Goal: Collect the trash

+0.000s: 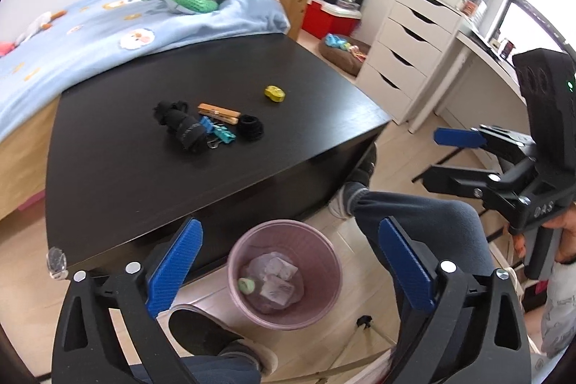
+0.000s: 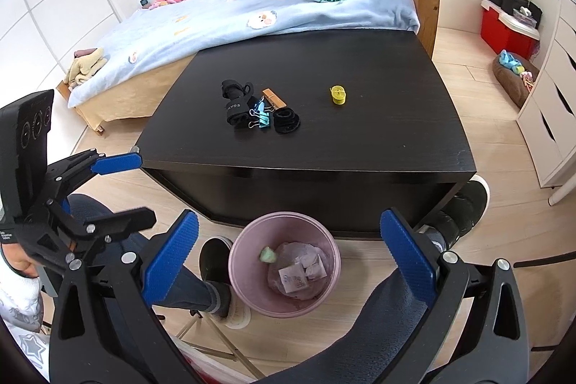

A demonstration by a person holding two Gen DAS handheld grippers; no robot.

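Left wrist view: the left gripper (image 1: 288, 272) hangs with its blue-padded jaws spread wide and empty over a round pink plastic waste bin (image 1: 252, 240) on the pale wooden floor. Inside lie crumpled pale wrappers (image 1: 277, 279) and a small green scrap (image 1: 246, 285). The right gripper (image 1: 432, 153) shows at the frame's right edge, released.

Right wrist view: the right gripper's jaws also stand apart, empty, above the bin. A yellow rolled scrap (image 2: 338, 94) sits on the dark wooden table (image 2: 360, 132), apart from black cloth pieces (image 2: 235, 105), blue binder clips (image 2: 261, 116) and a wooden clothespin (image 2: 274, 99).

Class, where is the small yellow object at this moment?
The small yellow object sits alone on the dark table, right of the clutter pile in both views.
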